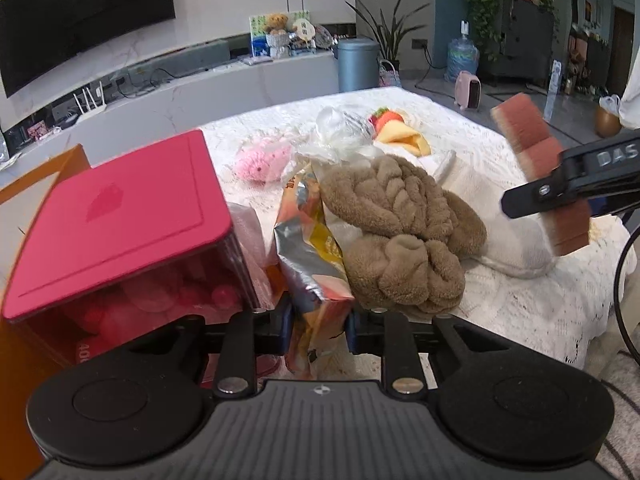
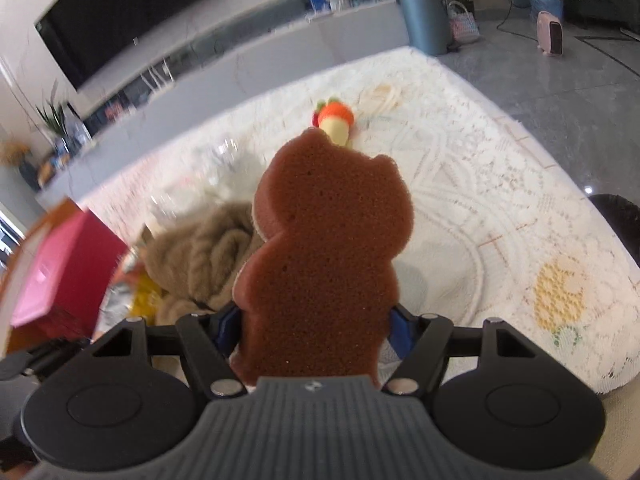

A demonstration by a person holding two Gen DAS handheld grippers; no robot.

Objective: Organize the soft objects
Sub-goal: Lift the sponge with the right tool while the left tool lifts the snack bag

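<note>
My left gripper (image 1: pixel 318 326) is shut on the lower end of an orange and silver snack bag (image 1: pixel 308 248), whose foil is squeezed between the blue pads. The bag stands between a red-lidded clear box (image 1: pixel 116 220) and a fluffy brown towel (image 1: pixel 400 232). My right gripper (image 2: pixel 316 332) is shut on a brown bear-shaped sponge (image 2: pixel 328 240) and holds it above the table; in the left wrist view the sponge (image 1: pixel 528 132) hangs at the right, clamped by that gripper (image 1: pixel 536 196). A pink knitted toy (image 1: pixel 262 164) lies further back.
The table carries a white lace cloth (image 2: pixel 480 184). On it lie a crumpled clear plastic bag (image 1: pixel 340 128), a knitted carrot (image 2: pixel 334 114), a yellow cloth (image 1: pixel 404 138) and a white towel (image 1: pixel 500 208). An orange box (image 1: pixel 24 344) stands beside the red-lidded box. The table's edge runs along the right.
</note>
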